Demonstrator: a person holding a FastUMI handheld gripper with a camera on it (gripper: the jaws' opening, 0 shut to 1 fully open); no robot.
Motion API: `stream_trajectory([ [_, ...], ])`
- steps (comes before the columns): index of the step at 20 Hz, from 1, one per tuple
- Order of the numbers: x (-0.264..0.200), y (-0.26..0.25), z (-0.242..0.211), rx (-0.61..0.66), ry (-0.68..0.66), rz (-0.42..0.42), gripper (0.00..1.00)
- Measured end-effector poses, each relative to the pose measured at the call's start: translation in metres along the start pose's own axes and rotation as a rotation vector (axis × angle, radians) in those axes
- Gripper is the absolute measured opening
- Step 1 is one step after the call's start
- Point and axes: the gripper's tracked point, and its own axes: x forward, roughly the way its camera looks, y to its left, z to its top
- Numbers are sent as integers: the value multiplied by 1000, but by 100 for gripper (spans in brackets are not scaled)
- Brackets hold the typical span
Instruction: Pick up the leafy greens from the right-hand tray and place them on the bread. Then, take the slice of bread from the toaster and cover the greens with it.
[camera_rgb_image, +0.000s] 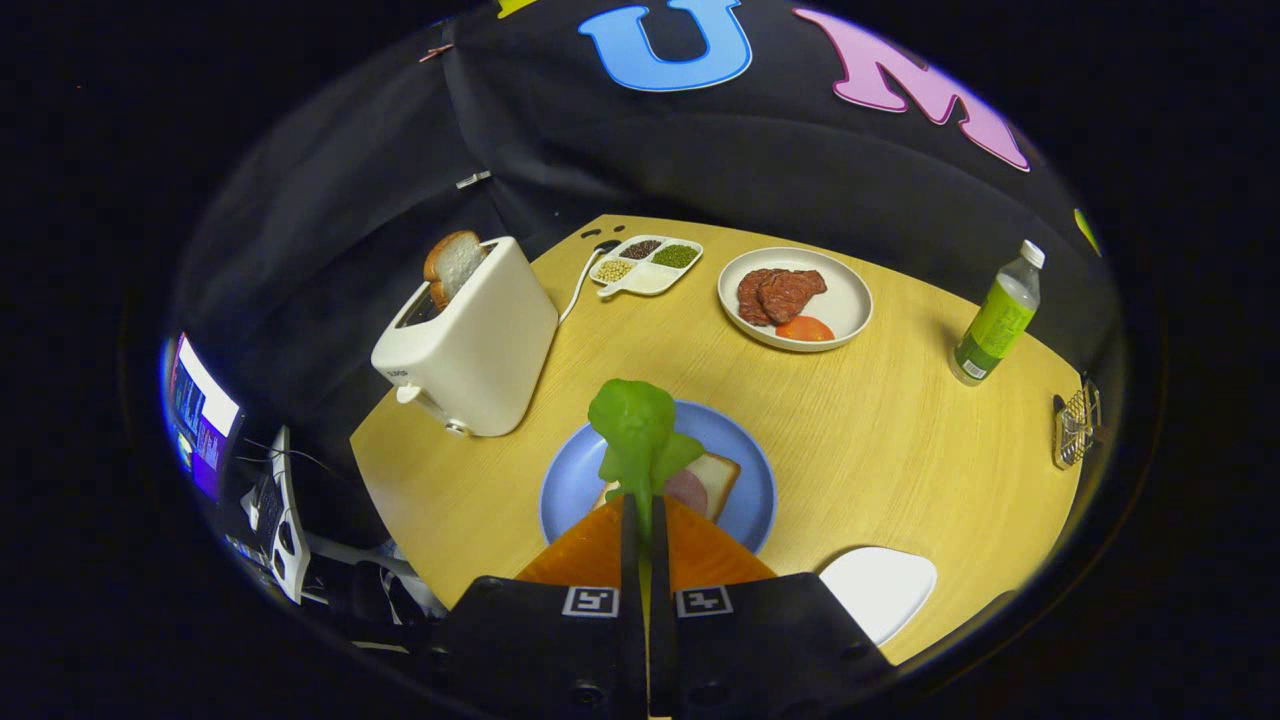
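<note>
The tool (645, 505) pinches the leafy greens (636, 430); lower them squarely onto the bread (712, 482), toward 12 o'clock, then release.

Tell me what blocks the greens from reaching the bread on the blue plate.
Nothing visible. The gripper is shut on the leafy greens, held above the bread on the blue plate. The toaster stands off to the side.
</note>
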Motion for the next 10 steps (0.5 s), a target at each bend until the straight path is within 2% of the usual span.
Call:
stream_trajectory([
  [7, 38, -2, -2, 42, 44, -6, 7],
  [8, 41, -3, -4, 46, 45, -8, 16],
  [10, 47, -7, -4, 55, 50, -17, 40],
])
